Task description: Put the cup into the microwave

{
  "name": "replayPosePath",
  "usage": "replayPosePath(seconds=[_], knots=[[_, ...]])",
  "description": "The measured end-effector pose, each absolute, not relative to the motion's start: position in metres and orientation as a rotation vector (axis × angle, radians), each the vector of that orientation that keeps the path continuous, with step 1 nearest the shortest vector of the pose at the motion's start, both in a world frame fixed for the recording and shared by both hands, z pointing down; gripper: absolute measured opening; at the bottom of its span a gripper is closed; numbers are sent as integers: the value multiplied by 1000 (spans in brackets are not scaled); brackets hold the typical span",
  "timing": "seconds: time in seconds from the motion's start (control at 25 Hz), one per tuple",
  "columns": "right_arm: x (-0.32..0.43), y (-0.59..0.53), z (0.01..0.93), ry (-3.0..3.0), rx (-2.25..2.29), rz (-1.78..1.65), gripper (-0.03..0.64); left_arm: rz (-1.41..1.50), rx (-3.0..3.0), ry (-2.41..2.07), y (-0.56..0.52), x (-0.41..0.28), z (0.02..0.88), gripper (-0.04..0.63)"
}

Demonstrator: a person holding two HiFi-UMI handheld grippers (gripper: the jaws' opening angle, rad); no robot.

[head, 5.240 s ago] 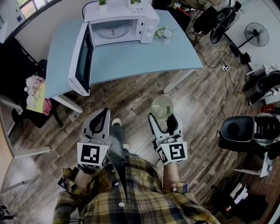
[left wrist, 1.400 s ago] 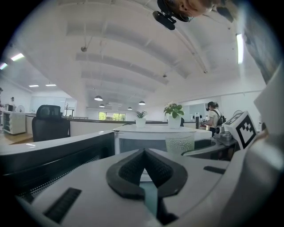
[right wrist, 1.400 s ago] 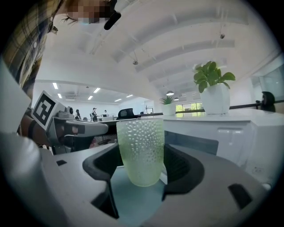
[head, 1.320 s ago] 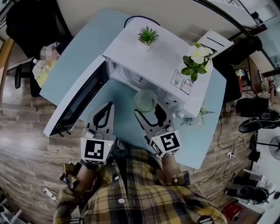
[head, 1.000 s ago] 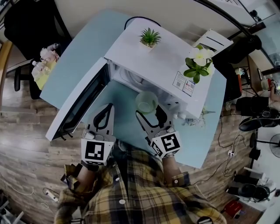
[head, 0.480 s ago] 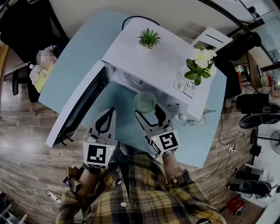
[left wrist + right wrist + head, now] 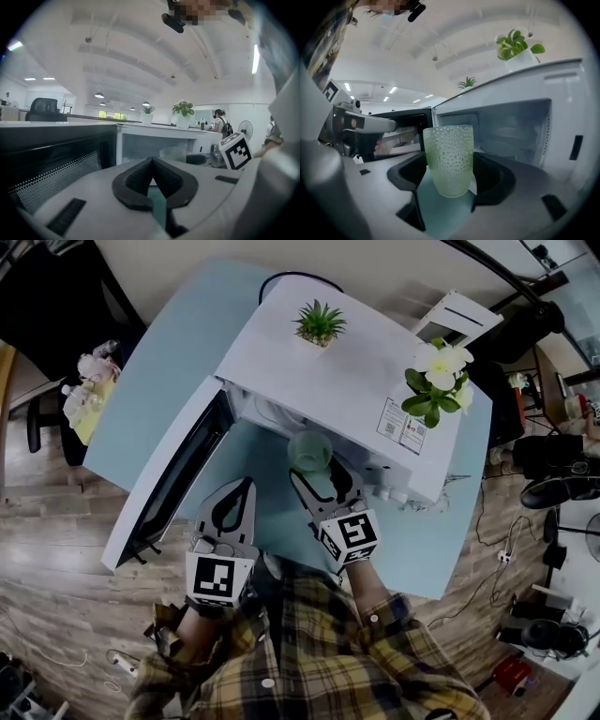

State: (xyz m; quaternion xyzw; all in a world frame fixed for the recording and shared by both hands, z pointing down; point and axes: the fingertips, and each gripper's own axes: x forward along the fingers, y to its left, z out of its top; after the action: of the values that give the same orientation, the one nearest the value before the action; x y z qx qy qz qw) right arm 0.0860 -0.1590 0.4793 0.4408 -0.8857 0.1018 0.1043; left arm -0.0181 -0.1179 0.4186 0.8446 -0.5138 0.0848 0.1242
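Note:
A pale green dimpled glass cup (image 7: 307,448) stands upright between the jaws of my right gripper (image 7: 315,465), which is shut on it. The cup hangs just at the mouth of the white microwave (image 7: 337,381), whose door (image 7: 169,479) swings wide to the left. In the right gripper view the cup (image 7: 448,158) fills the middle, with the lit cavity (image 7: 511,136) right behind it. My left gripper (image 7: 244,486) is shut on nothing, beside the right one in front of the door. In the left gripper view the pads (image 7: 140,177) meet, with the cup (image 7: 173,153) at the cavity mouth beyond.
The microwave sits on a light blue table (image 7: 159,381). A small spiky plant (image 7: 319,322) and a white-flowered plant (image 7: 436,381) stand on the microwave's top. A chair with a soft toy (image 7: 89,390) is at the left. Cables and gear lie on the floor at the right.
The right gripper has carried the cup forward, up to the microwave's opening. The left gripper has drifted slightly right and stays shut.

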Motion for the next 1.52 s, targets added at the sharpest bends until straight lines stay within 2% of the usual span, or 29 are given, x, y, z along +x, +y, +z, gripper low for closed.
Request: replayPosePath(seconds=[1.52], knots=[[83,-229,523,-2475,1561,308,313,243,2493,-1411,-133,-17,431,-9]])
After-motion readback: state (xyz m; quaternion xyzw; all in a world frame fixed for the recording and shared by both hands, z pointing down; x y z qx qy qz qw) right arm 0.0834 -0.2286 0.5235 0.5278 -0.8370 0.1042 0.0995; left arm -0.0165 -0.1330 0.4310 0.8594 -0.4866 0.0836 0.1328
